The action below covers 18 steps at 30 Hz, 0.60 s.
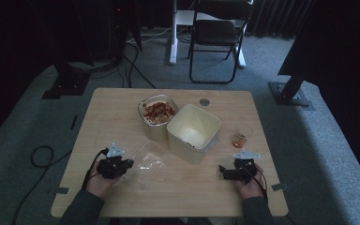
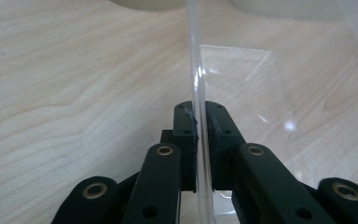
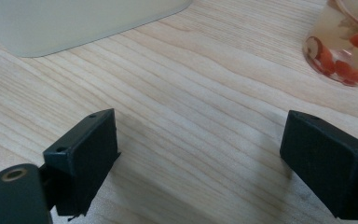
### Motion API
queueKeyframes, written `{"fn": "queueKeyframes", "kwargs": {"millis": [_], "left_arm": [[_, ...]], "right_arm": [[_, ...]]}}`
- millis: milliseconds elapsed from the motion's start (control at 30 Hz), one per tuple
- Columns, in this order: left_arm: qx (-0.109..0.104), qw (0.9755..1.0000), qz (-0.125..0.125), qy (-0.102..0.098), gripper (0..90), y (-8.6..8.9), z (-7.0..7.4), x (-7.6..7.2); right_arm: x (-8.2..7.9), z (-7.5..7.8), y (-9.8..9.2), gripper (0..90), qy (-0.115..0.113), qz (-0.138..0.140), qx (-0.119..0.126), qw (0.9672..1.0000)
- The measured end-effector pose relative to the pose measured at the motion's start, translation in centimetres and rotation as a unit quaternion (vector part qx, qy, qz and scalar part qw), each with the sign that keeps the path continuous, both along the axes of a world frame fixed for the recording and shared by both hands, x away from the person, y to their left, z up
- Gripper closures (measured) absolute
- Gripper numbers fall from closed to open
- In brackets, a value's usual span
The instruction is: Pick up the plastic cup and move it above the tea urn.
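My left gripper [image 1: 129, 164] is at the table's near left, shut on the rim of a clear plastic container [image 1: 151, 161]. In the left gripper view the thin clear wall [image 2: 198, 70] stands pinched between the jaws of the left gripper [image 2: 200, 119]. My right gripper [image 1: 223, 171] rests at the near right, open. In the right gripper view, only bare wood lies between the jaws of the right gripper [image 3: 200, 154]. A cream square tub [image 1: 193, 130] stands mid-table, with a bowl of red and brown pieces [image 1: 158, 112] behind it. A small glass [image 1: 241, 137] [image 3: 345, 46] with reddish pieces stands ahead of the right gripper.
The wooden table [image 1: 117, 112] has a small grey disc [image 1: 204, 101] near its far edge. A folding chair [image 1: 218, 33] and dark stands are on the carpet beyond it. Cables [image 1: 40, 157] trail on the floor at the left.
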State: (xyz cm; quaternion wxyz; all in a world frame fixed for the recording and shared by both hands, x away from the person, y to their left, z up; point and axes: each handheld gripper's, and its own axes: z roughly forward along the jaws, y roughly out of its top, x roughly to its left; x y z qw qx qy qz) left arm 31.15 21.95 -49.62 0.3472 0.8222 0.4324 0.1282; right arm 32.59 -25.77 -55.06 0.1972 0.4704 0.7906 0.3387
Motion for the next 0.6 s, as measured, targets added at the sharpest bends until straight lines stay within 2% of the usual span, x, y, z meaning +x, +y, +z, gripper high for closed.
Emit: {"fn": "queueKeyframes", "kwargs": {"millis": [33,100,200,367,433,467,500,600], "left_arm": [[0.0,1.0,0.0,0.0,85.3,0.0,0.0,0.0],[-0.02,0.9997,-0.002,-0.01,85.8,0.8,0.8,0.2],[-0.02,0.9996,-0.004,-0.022,86.1,1.1,1.4,0.2],[-0.031,0.9979,0.006,-0.056,86.2,2.4,3.9,0.2],[-0.033,0.9976,0.009,-0.06,86.2,2.6,4.2,0.3],[-0.042,0.9966,0.014,-0.07,86.2,3.0,5.1,0.4],[-0.042,0.9966,0.014,-0.07,86.2,3.0,5.1,0.4],[-0.045,0.9953,0.016,-0.085,86.1,3.6,7.1,0.9]], "right_arm": [[0.0,0.0,0.0,10.7,0.0,0.0,0.0,1.0],[0.0,0.0,0.0,10.7,0.0,0.0,0.0,1.0],[0.0,0.0,0.0,10.7,0.0,0.0,-0.001,1.0],[0.0,0.0,0.0,10.7,0.0,-0.001,0.0,1.0],[0.1,0.0,0.0,10.7,0.0,-0.002,0.0,1.0],[0.1,0.0,0.0,10.7,0.0,-0.002,0.0,1.0],[0.1,0.0,0.0,10.7,0.0,-0.002,-0.001,1.0],[0.1,0.0,0.0,10.7,0.0,-0.002,-0.001,1.0]]}}
